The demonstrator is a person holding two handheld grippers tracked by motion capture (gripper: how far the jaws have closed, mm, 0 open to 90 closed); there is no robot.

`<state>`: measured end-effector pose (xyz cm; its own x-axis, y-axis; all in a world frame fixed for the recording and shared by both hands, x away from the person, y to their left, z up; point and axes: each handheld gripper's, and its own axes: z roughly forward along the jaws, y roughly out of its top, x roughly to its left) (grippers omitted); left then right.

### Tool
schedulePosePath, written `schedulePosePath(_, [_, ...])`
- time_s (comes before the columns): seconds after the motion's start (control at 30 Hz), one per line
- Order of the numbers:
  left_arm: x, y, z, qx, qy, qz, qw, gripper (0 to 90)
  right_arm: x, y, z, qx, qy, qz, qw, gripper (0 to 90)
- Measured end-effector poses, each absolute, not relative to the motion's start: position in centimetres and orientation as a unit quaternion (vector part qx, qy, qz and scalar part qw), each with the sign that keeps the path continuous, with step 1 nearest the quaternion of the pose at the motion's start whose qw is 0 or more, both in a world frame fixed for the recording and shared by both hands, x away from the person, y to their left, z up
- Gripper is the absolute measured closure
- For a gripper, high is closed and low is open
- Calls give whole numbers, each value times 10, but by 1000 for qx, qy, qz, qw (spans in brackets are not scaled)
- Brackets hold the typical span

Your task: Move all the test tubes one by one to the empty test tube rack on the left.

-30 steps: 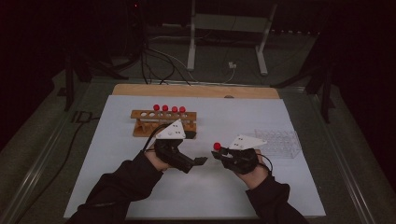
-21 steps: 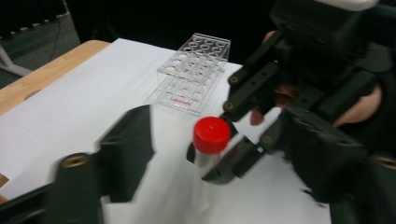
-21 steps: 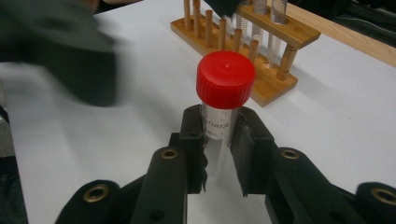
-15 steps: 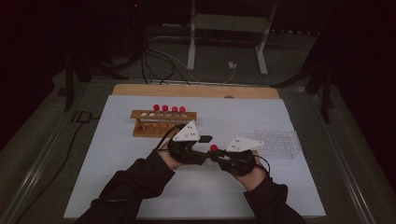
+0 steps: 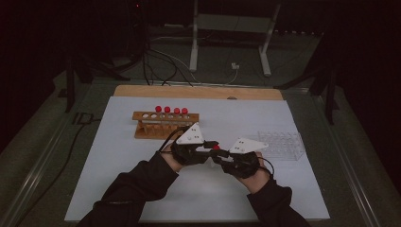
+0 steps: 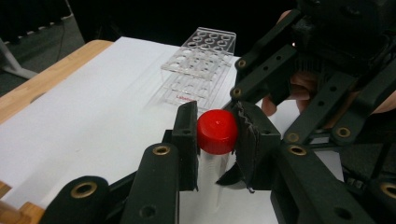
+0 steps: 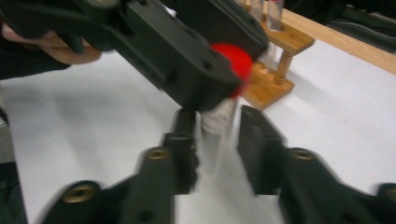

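In the high view, the left gripper and right gripper meet over the white table sheet, a red-capped clear plastic tube between them. Behind stands a wooden tube rack with four red-capped tubes; a clear plastic rack sits to the right.

In the left gripper view, the left gripper is clamped on the tube's red cap, jaws touching both sides.

In the right gripper view, the right gripper has its jaws apart around the tube's clear body, one jaw near or touching it, the other clear; blur hides more.
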<state>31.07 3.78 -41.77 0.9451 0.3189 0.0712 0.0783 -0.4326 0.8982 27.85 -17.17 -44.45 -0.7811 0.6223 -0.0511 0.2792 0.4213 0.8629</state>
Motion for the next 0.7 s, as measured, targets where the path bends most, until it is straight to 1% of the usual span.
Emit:
schedulePosePath(0.03, [311, 40, -417, 838, 121, 119, 518, 717, 278, -173, -444, 276, 821, 464, 186, 640])
schedulePosePath(0.23, [315, 60, -410, 831, 139, 135, 521, 717, 278, -181, -443, 285, 812, 472, 191, 459])
schedulePosePath(0.3, [317, 70, -408, 829, 148, 142, 521, 718, 277, -183, -442, 288, 807, 478, 192, 372])
schedulePosePath(0.37, [319, 80, -405, 827, 156, 151, 518, 718, 277, -184, -442, 294, 804, 478, 197, 264])
schedulePosePath(0.43, [320, 91, -403, 824, 167, 160, 516, 718, 276, -185, -441, 295, 801, 483, 194, 196])
schedulePosePath(0.6, [325, 115, -400, 819, 190, 184, 509, 718, 273, -187, -440, 293, 796, 493, 194, 77])
schedulePosePath(0.63, [326, 119, -399, 819, 194, 187, 507, 718, 273, -187, -439, 290, 796, 495, 192, 34])
schedulePosePath(0.7, [327, 127, -398, 816, 204, 195, 504, 718, 273, -188, -438, 289, 795, 499, 190, 15])
